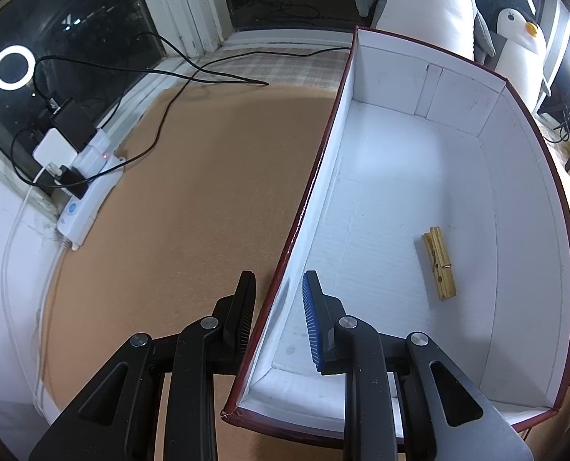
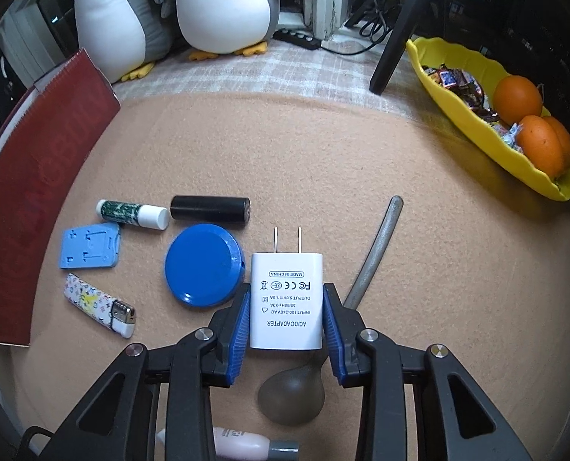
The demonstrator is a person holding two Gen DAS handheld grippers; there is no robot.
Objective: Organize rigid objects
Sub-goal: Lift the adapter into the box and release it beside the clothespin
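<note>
A white AC adapter (image 2: 286, 303) with its prongs pointing away sits between the blue pads of my right gripper (image 2: 286, 288), which is shut on its two sides. Under it lies a grey spoon (image 2: 377, 249). To the left on the tan mat are a blue round lid (image 2: 204, 265), a black cylinder (image 2: 210, 209), a lip balm (image 2: 131, 213), a blue flat piece (image 2: 89, 246) and a patterned lighter (image 2: 100, 305). My left gripper (image 1: 279, 278) straddles the left wall of the red, white-lined box (image 1: 315, 176), with a gap showing on each side. A wooden clothespin (image 1: 440, 263) lies in the box.
The box's red outside (image 2: 35, 176) rises at the left of the right wrist view. A yellow tray (image 2: 457, 115) with oranges and sweets stands at the right. Penguin plush toys (image 2: 223, 4) sit at the back. A power strip (image 1: 89, 188) with cables lies along the window. A pink tube (image 2: 238, 441) lies nearest.
</note>
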